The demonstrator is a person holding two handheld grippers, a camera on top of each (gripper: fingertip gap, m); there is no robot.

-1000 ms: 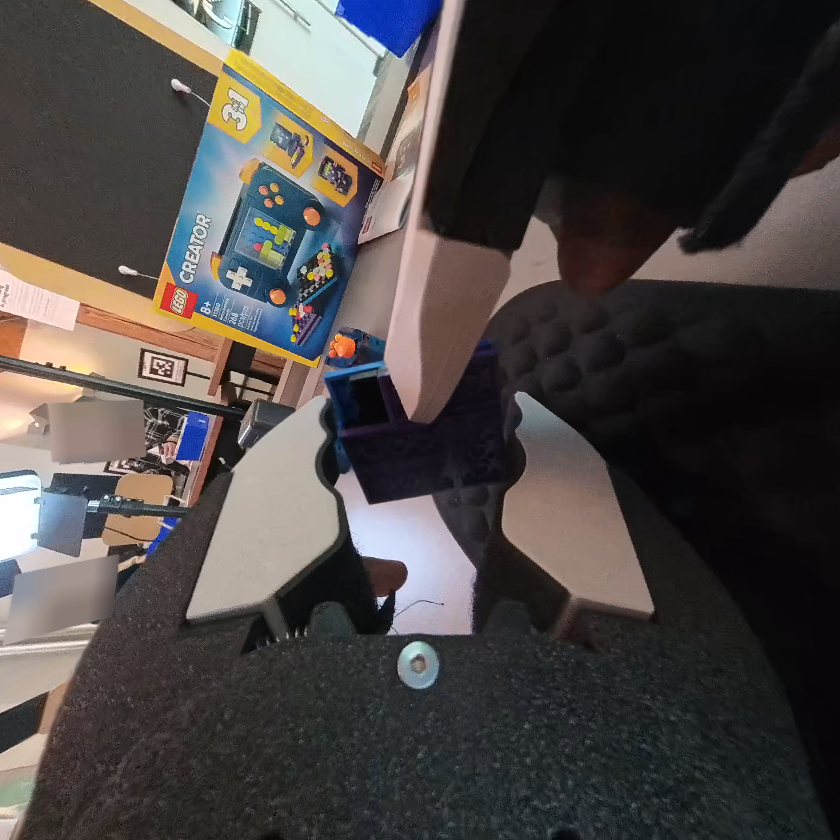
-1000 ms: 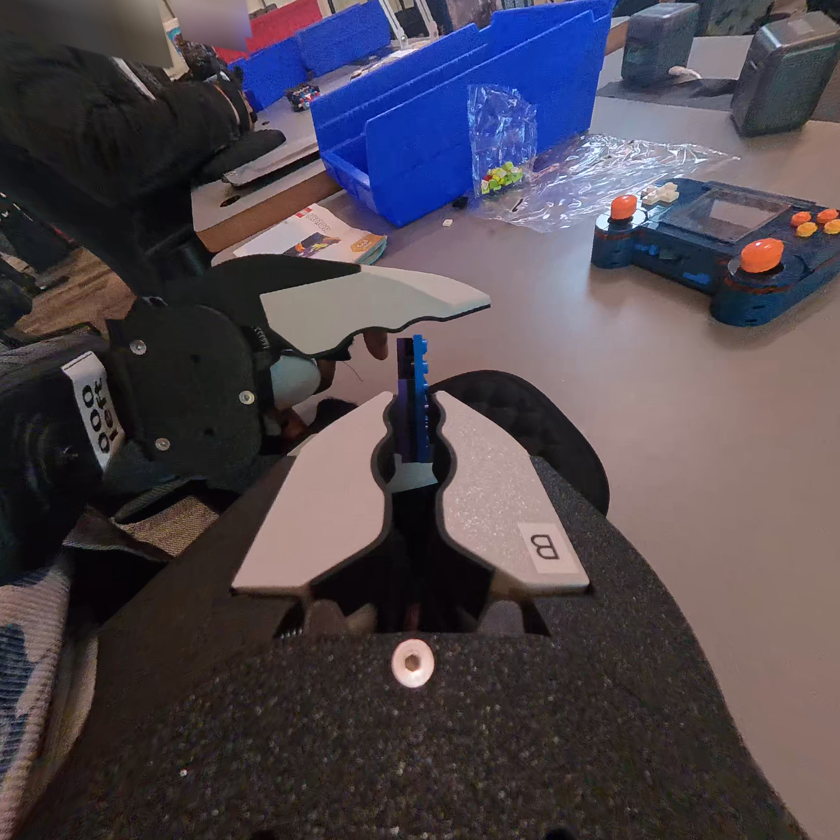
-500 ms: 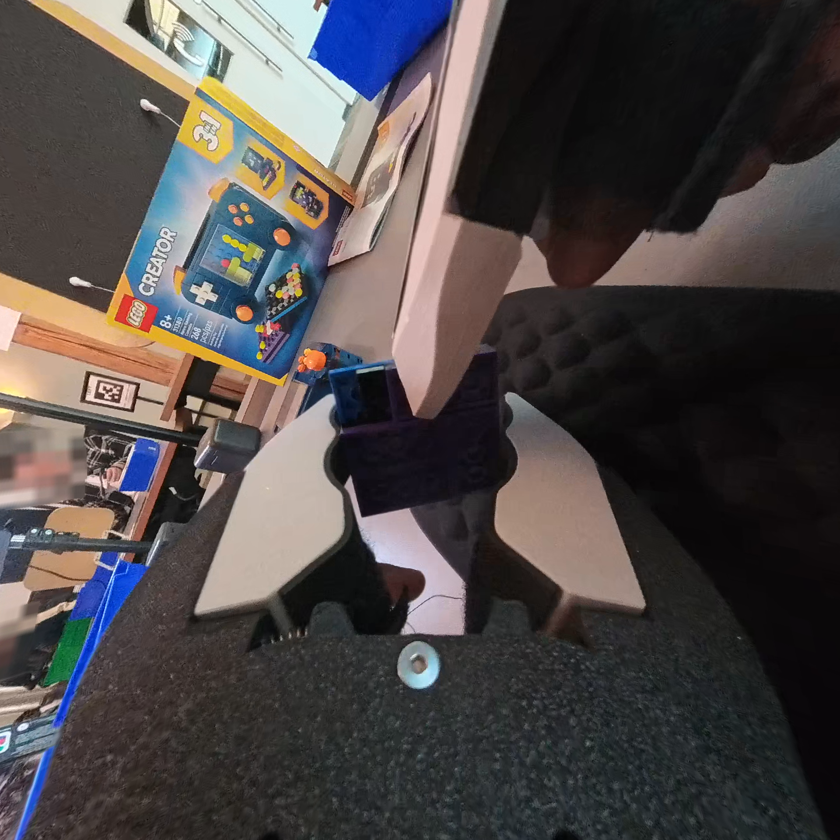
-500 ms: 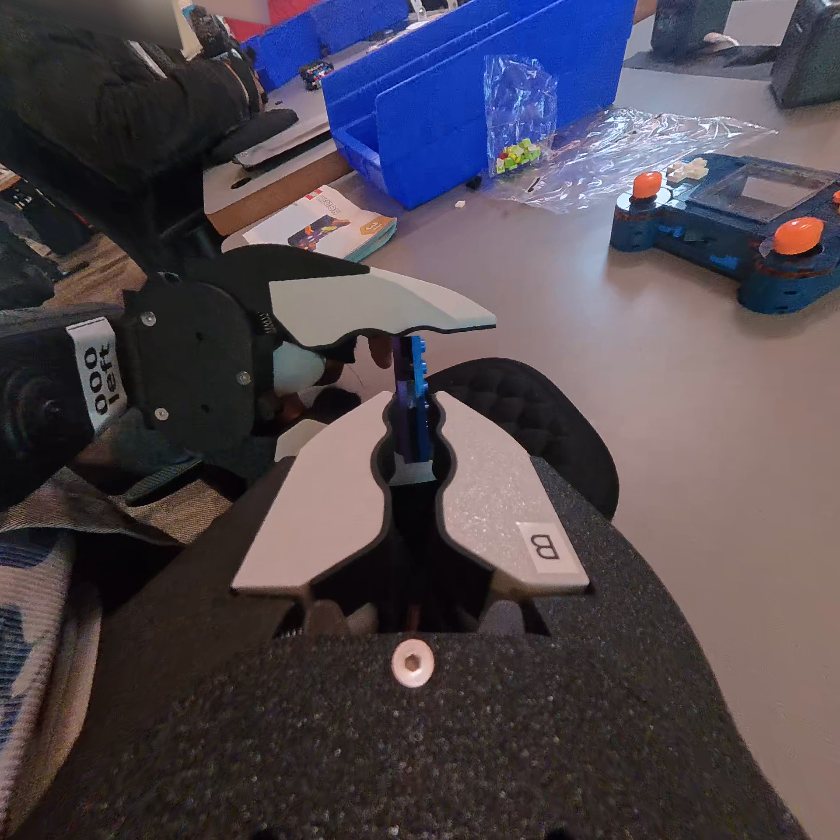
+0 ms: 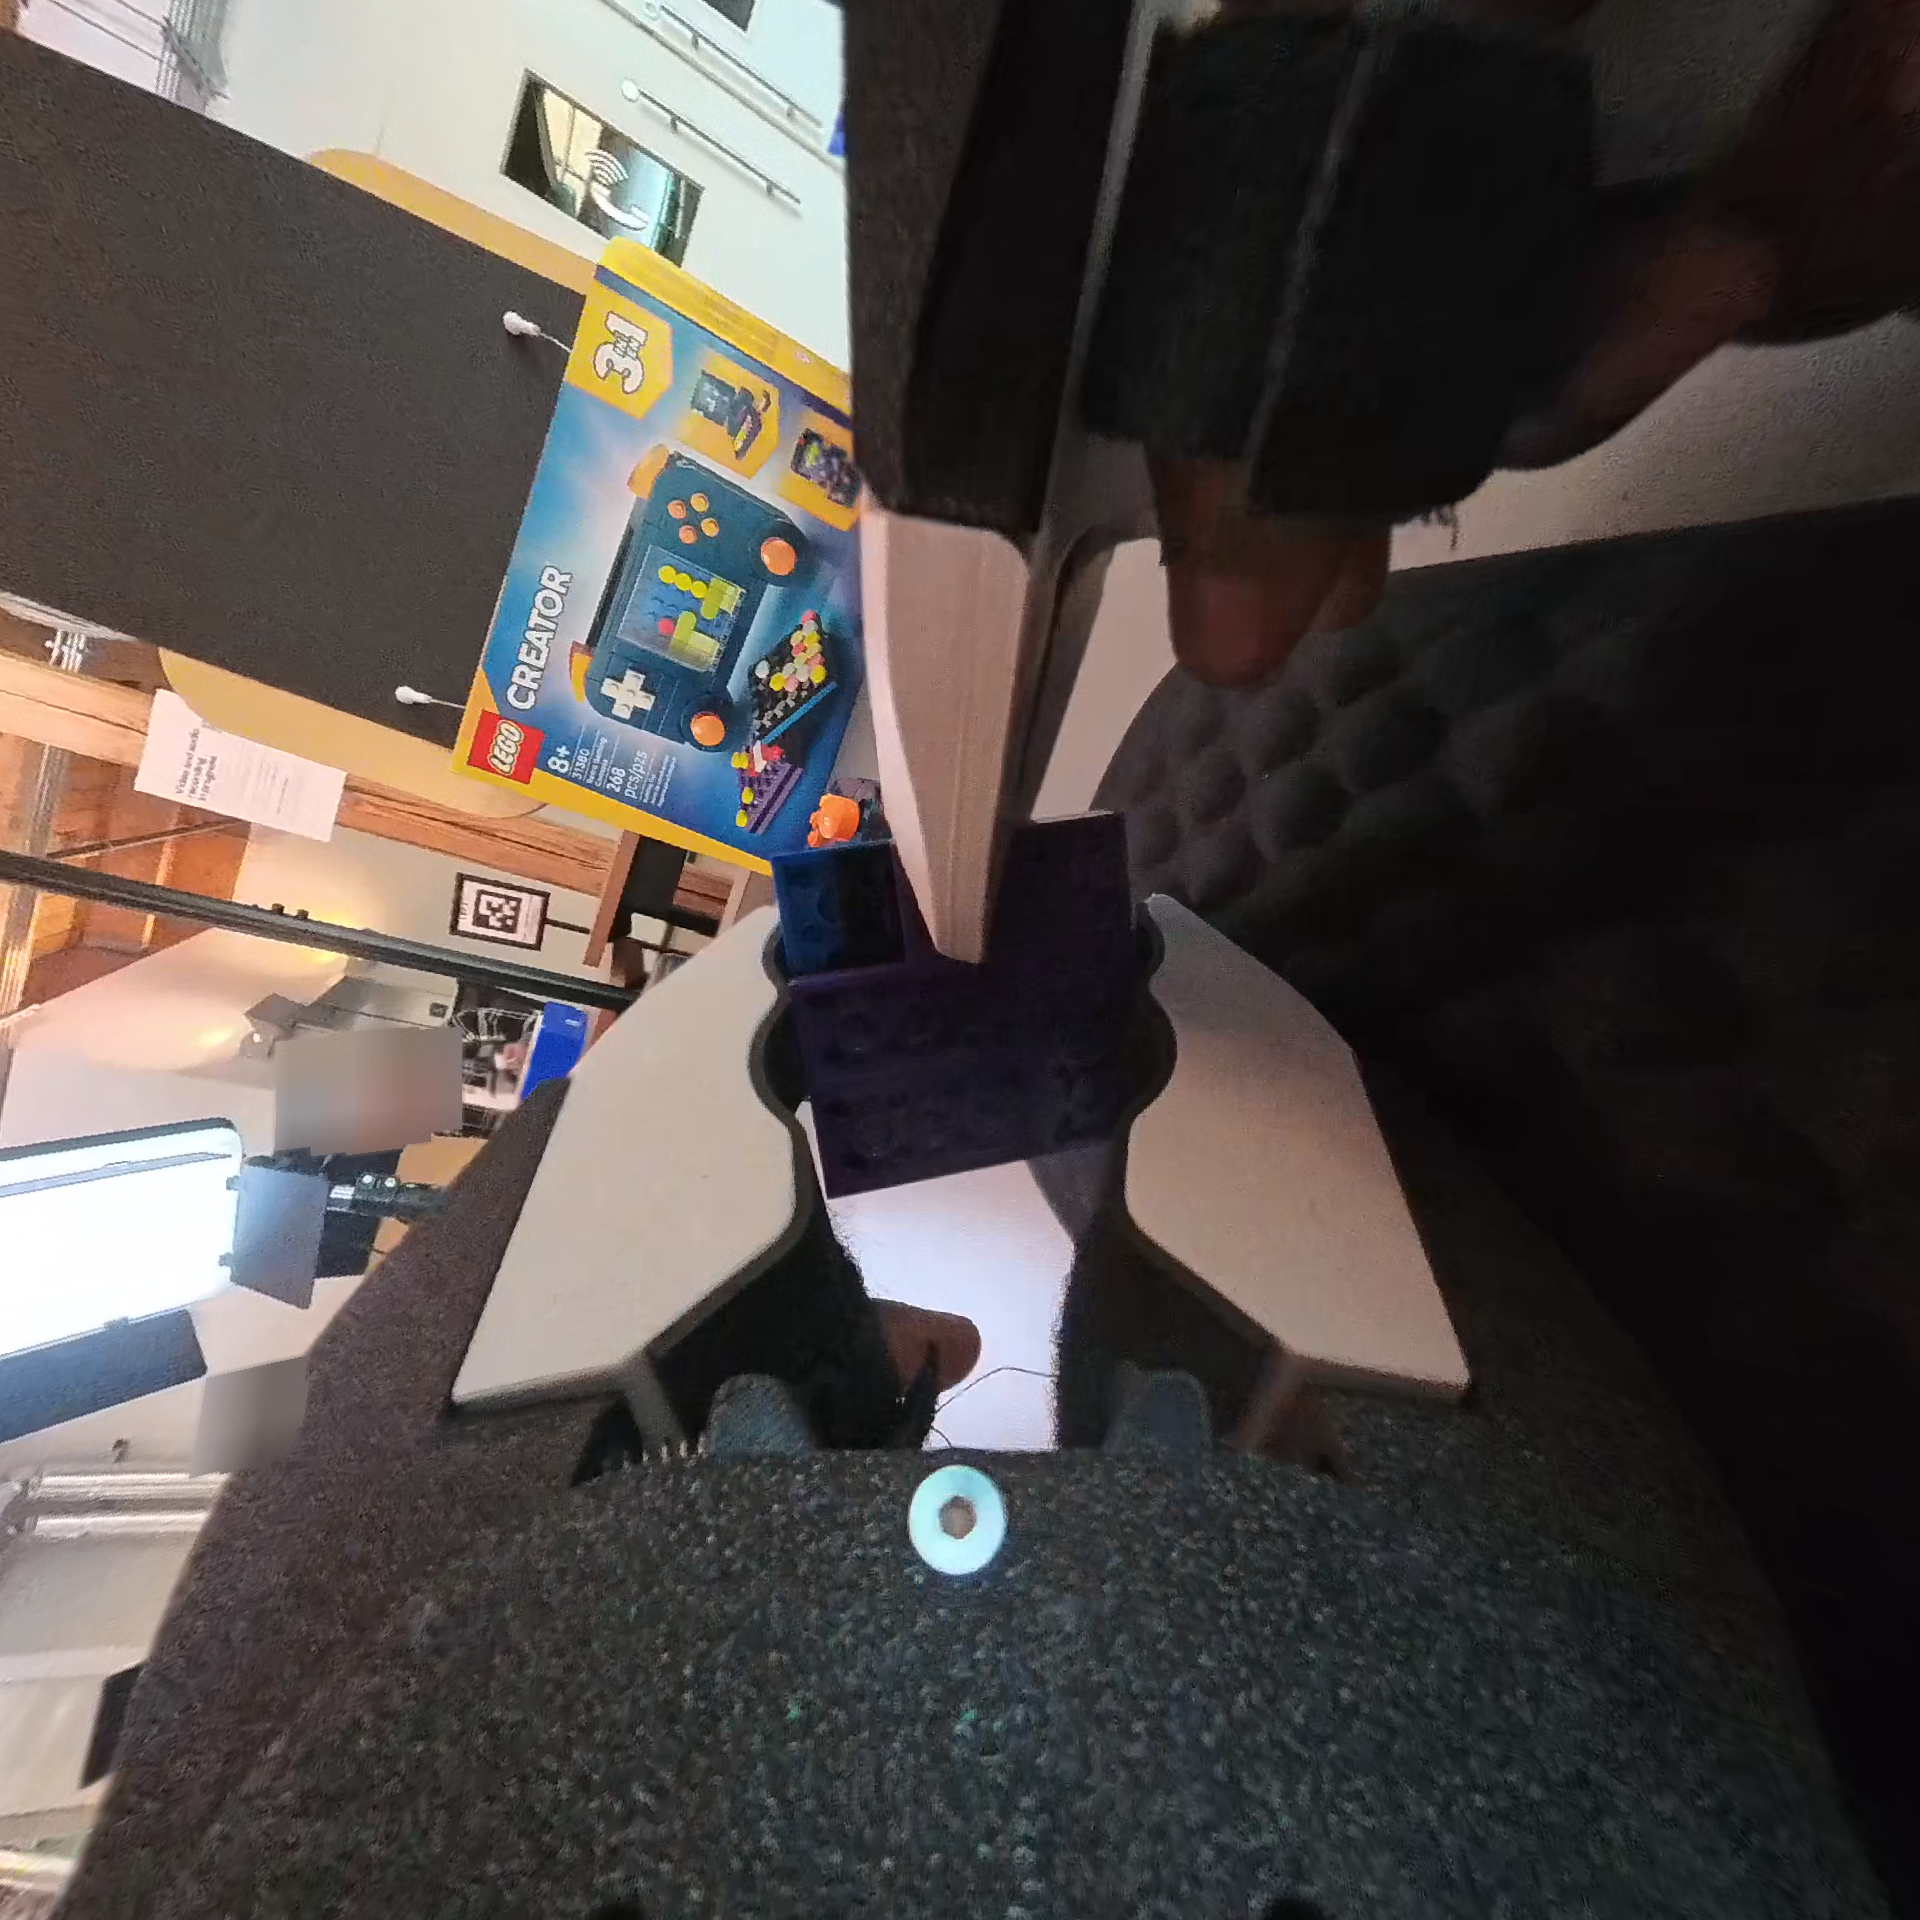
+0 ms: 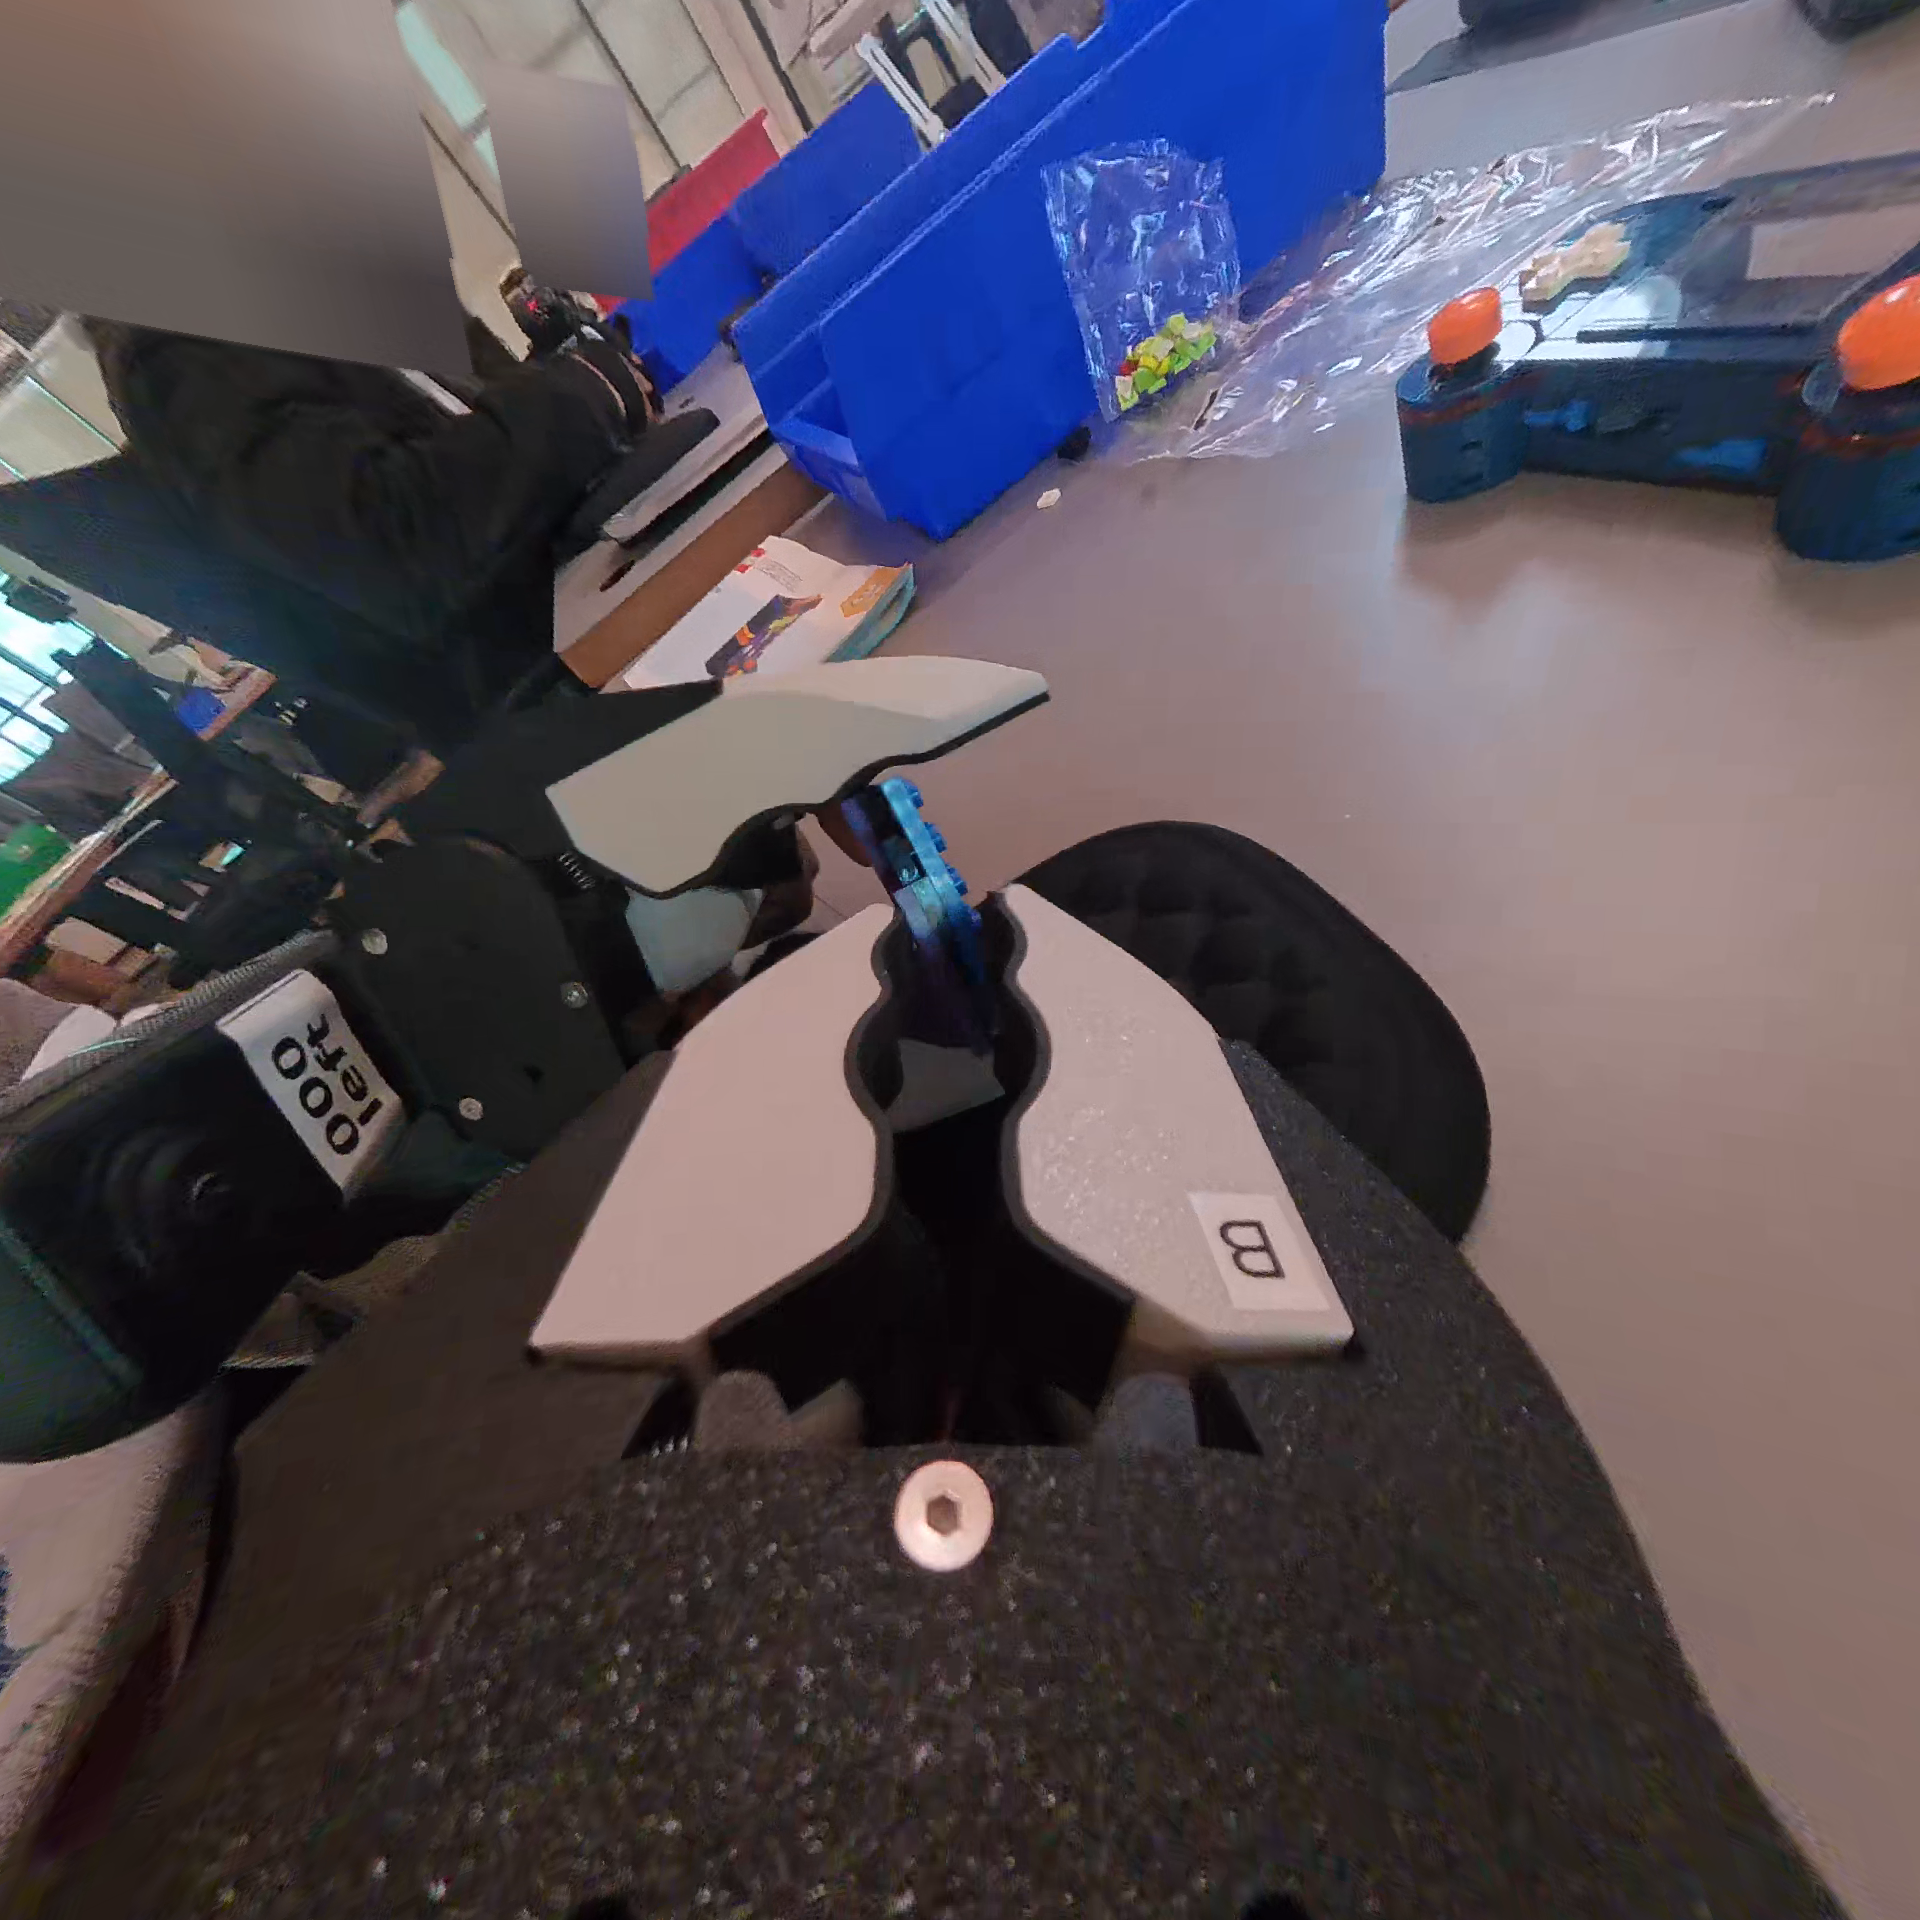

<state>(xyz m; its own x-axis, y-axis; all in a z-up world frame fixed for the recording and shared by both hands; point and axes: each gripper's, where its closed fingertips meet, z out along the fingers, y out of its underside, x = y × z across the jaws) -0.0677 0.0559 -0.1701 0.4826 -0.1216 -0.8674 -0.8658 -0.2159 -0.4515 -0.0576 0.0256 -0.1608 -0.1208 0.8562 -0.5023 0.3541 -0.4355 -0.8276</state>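
Observation:
A small brick piece, a dark purple plate (image 5: 966,1070) with a blue plate (image 5: 836,904) on it, hangs between both grippers above a black dimpled pad (image 6: 1299,987). My left gripper (image 5: 961,997) is shut on the purple plate's two side edges. My right gripper (image 6: 940,935) is shut on the same piece (image 6: 925,883), pinching its flat faces edge-on. In the left wrist view the right gripper's fingers (image 5: 935,727) come down from above onto the plate. In the right wrist view the left gripper's upper finger (image 6: 790,748) lies over the piece's top.
A grey table (image 6: 1455,831) carries a built blue game console model (image 6: 1662,416) with orange knobs, blue bins (image 6: 1039,312), a clear bag of small bricks (image 6: 1153,312) and a booklet (image 6: 769,623). A toy set box (image 5: 665,592) stands behind.
Both grippers keep their hold on the brick piece. The right gripper has rolled, so the piece now leans to the left in its view, and the console looks nearer.

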